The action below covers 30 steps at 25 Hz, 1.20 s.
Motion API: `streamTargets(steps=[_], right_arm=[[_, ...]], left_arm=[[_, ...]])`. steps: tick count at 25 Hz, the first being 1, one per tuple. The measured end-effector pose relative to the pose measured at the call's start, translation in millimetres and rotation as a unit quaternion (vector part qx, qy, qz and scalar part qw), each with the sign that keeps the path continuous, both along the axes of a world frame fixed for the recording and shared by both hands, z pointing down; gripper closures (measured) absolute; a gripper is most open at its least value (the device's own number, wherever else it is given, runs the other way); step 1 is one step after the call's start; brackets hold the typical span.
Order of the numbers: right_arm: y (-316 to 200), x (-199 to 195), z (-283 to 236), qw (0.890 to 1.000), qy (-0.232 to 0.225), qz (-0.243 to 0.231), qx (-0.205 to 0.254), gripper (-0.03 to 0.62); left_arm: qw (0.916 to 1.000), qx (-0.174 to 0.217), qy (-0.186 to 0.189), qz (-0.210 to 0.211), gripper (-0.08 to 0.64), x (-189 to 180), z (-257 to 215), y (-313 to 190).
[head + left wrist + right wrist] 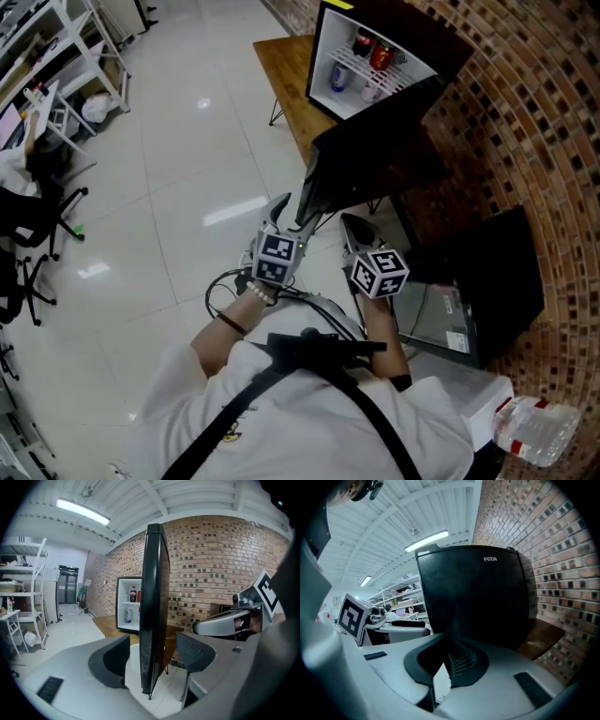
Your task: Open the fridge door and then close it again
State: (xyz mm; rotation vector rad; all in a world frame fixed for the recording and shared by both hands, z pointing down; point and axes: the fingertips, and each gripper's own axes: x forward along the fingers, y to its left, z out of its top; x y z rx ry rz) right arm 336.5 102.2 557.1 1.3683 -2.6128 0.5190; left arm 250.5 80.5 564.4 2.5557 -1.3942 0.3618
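A small black fridge (375, 66) stands on a wooden table (286, 84) with its door (375, 141) swung wide toward me. Drink cans (375, 52) sit on its white shelves. My left gripper (291, 214) is at the door's free edge. In the left gripper view that door edge (152, 597) stands upright between the jaws of the left gripper (152, 656), which are spread with a gap on each side of it. My right gripper (358, 232) is shut on nothing and hangs just right of the left one. In the right gripper view the right gripper (449, 660) faces the door's black outer face (473, 597).
A brick wall (525, 112) runs along the right. A black case (487, 272) stands on the floor by it, and a water bottle (534, 427) lies near my right side. White shelving (66, 66) and an office chair (28, 234) are far left across the tiled floor.
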Motion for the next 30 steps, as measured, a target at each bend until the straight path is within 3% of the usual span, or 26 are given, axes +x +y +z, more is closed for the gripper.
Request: streamTargets(steps=[8, 12, 23, 30], right_arm=[[1.5, 12.2, 3.7, 1.000, 0.003, 0.004, -0.005, 0.592], [1.7, 18.4, 4.8, 1.000, 0.004, 0.008, -0.006, 0.592], [-14.1, 24.6, -9.0, 1.000, 0.006, 0.010, 0.013, 0.592], [-34.7, 23.1, -11.5, 1.000, 0.009, 0.014, 0.016, 0.592]], left_arm=[[0.9989, 0.026, -0.032, -0.020, 0.301, 13.9, -0.7, -12.9], [0.9982, 0.028, -0.035, -0.039, 0.406, 10.2, -1.8, -18.0], [0.9980, 0.019, -0.016, -0.058, 0.410, -10.8, -0.3, -44.3], [0.9981, 0.035, 0.001, -0.050, 0.410, -31.2, -0.9, -77.7]])
